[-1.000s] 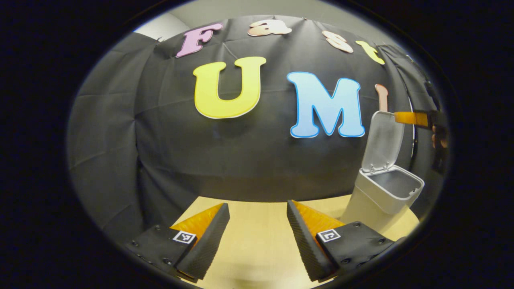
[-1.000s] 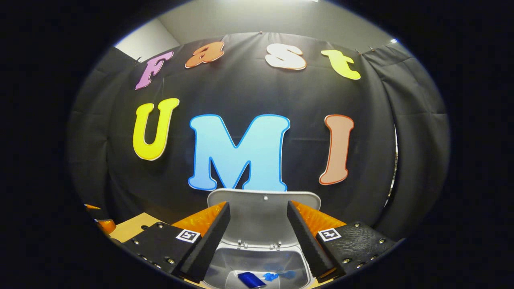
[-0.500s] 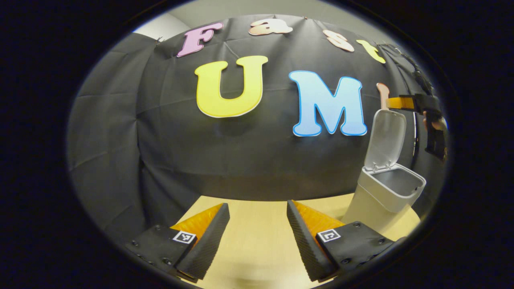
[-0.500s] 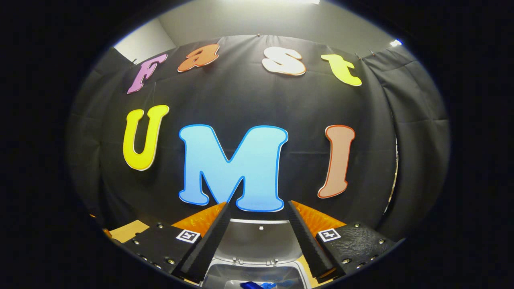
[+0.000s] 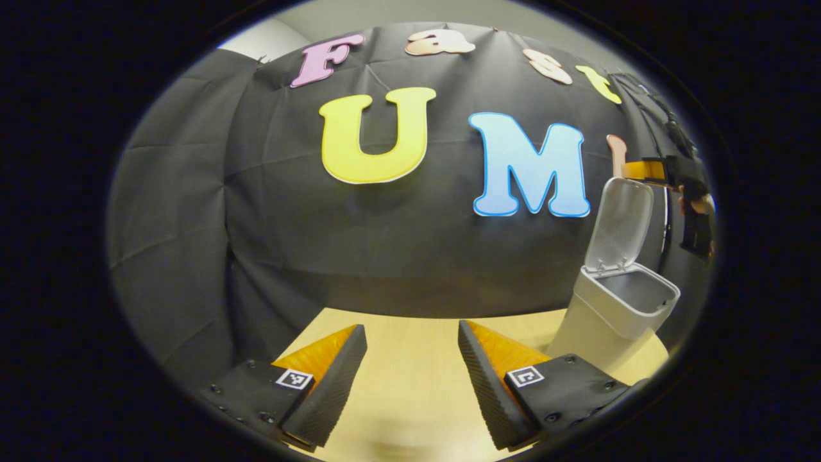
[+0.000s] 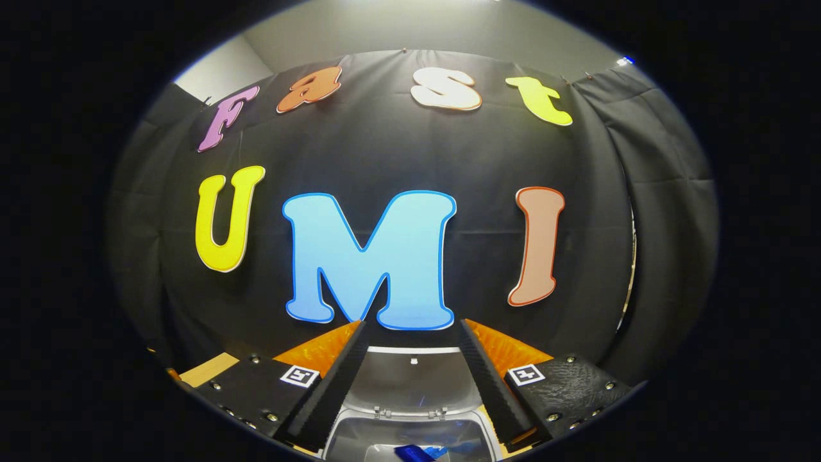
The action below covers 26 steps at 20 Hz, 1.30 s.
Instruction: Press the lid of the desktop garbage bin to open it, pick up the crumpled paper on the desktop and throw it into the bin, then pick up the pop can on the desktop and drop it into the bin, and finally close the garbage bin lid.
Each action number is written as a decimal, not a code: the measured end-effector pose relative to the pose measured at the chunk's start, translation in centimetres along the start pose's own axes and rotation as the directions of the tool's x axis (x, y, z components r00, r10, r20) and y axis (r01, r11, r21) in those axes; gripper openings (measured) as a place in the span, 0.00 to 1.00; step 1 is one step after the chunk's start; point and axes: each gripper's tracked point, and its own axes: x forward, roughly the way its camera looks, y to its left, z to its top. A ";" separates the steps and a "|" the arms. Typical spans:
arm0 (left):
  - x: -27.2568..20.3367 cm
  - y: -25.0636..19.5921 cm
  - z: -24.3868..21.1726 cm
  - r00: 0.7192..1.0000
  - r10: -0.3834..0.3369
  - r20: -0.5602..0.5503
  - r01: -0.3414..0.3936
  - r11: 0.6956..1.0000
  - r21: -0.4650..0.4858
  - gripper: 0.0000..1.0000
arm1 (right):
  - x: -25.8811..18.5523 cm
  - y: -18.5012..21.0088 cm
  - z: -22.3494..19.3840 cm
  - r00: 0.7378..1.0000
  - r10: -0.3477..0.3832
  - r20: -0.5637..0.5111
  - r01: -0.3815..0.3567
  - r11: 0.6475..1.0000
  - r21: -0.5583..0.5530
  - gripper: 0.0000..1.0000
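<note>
A light grey desktop bin point(image 5: 612, 317) stands on the wooden table point(image 5: 410, 391) at the right of the left gripper view, its lid point(image 5: 619, 221) raised upright. My left gripper point(image 5: 410, 369) hovers open over bare wood, well left of the bin. The right gripper point(image 5: 641, 171) shows there too, at the lid's top edge, held by a hand point(image 5: 696, 204). In the right gripper view, my right gripper point(image 6: 410, 372) is open with the lid point(image 6: 410, 378) between its fingers, untouched. Below, the bin's mouth point(image 6: 359, 443) holds a blue pop can point(image 6: 414, 453).
The black cloth wall point(image 5: 397, 244) rises close behind the table and bin. A strip of the wooden table point(image 6: 202, 370) shows at the lower left of the right gripper view.
The right gripper rose from just over the bin's mouth to the top of the raised lid. The left gripper barely shifted. The lid stays up.
</note>
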 end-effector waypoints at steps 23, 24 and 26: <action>-1.8 -6.2 0.3 0.995 -0.096 0.019 0.096 0.995 0.015 0.94 | -11.3 0.7 -11.8 0.970 0.049 -0.239 -0.039 0.998 0.043 0.92; -1.9 -6.2 0.3 0.995 -0.095 0.018 0.095 0.995 0.014 0.94 | -11.4 0.7 -12.7 0.965 0.050 -0.256 -0.040 0.998 0.045 0.92; -2.0 -6.0 0.3 0.996 -0.090 0.017 0.090 0.996 0.013 0.94 | -11.6 0.8 -14.1 0.959 0.050 -0.277 -0.043 0.999 0.031 0.92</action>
